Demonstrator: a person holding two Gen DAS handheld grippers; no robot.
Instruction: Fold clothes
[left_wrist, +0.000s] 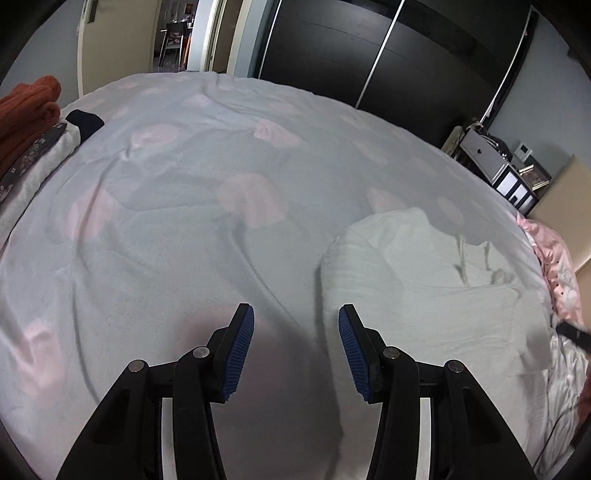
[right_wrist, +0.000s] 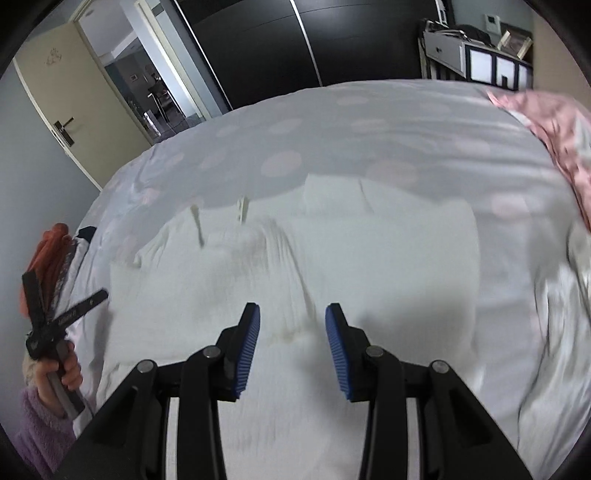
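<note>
A white ribbed garment (right_wrist: 332, 251) lies spread on the bed, partly folded, with two thin straps (right_wrist: 242, 212) at its far edge. In the left wrist view it (left_wrist: 424, 280) lies to the right. My right gripper (right_wrist: 292, 317) is open and empty, just above the garment's near part. My left gripper (left_wrist: 296, 321) is open and empty, above the duvet beside the garment's left edge. The left gripper also shows in the right wrist view (right_wrist: 64, 317), held in a hand at the far left.
The bed has a pale grey duvet with pink dots (left_wrist: 184, 221). A stack of clothes with an orange knit on top (left_wrist: 29, 110) sits at the bed's left edge. A pink floral cloth (right_wrist: 554, 133) lies at the right. Black wardrobes (left_wrist: 369, 48) and shelves (left_wrist: 509, 173) stand beyond.
</note>
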